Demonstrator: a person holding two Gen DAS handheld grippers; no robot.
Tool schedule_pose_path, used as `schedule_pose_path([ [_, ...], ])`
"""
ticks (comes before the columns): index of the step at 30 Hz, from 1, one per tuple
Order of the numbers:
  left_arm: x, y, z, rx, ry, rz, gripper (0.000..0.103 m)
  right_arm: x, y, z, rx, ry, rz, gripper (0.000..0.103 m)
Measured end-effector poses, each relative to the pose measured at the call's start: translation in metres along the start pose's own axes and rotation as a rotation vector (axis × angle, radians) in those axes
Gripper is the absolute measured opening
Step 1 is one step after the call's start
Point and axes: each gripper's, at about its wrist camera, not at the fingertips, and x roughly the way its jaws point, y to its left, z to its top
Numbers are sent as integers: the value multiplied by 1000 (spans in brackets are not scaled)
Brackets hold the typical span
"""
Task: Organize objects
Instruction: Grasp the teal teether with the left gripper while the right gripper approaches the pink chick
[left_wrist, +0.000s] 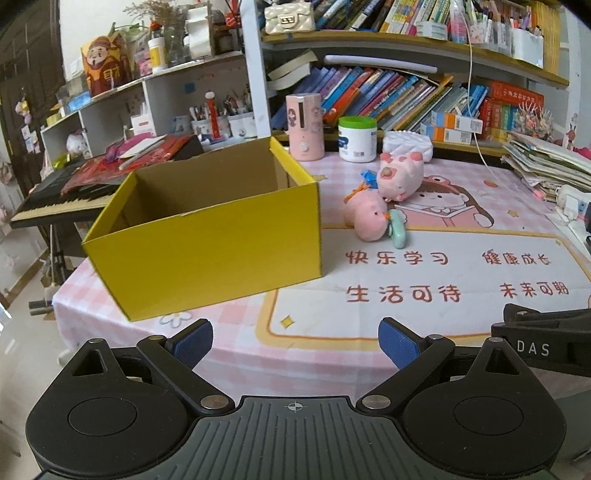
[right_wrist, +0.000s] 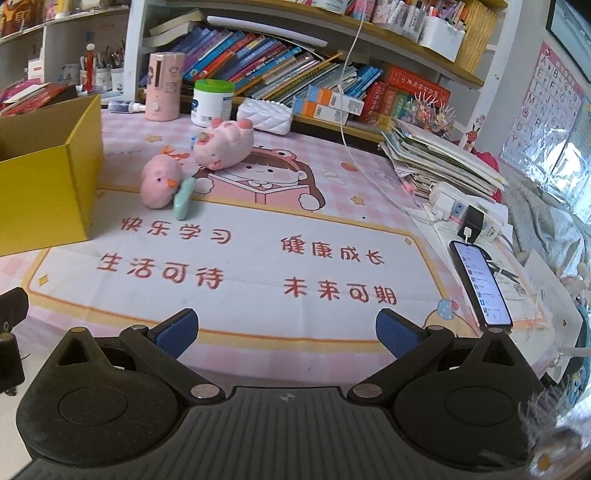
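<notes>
Left gripper (left_wrist: 295, 345): jaws spread wide, holding nothing, low over the near edge of the table.
Right gripper (right_wrist: 286, 334): jaws likewise spread, empty, above the printed mat (right_wrist: 258, 258).
Yellow cardboard box (left_wrist: 207, 236): open at the top, nothing visible inside, standing on the pink checked tablecloth (left_wrist: 229, 332) toward the left side.
Pink chick plush (left_wrist: 365, 218): lying on the mat just right of the box, touching a mint-green toy (left_wrist: 399, 230).
Pink pig plush (left_wrist: 400, 177): on its side behind the chick, close against it.
White jar with green lid (left_wrist: 357, 138): upright at the back, beside a pink cylindrical dispenser (left_wrist: 304, 125).
Smartphone (right_wrist: 480, 284): screen lit, cable plugged in, at the right edge.
</notes>
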Motion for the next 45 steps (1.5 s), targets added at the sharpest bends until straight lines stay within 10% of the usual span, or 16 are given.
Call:
schedule_pose_path([
  [35, 78, -95, 74, -50, -23, 18, 96, 116, -66, 98, -25, -55, 198, 103],
  [45, 105, -115, 86, -62, 12, -3, 77, 140, -89, 114, 23, -76, 247, 103],
])
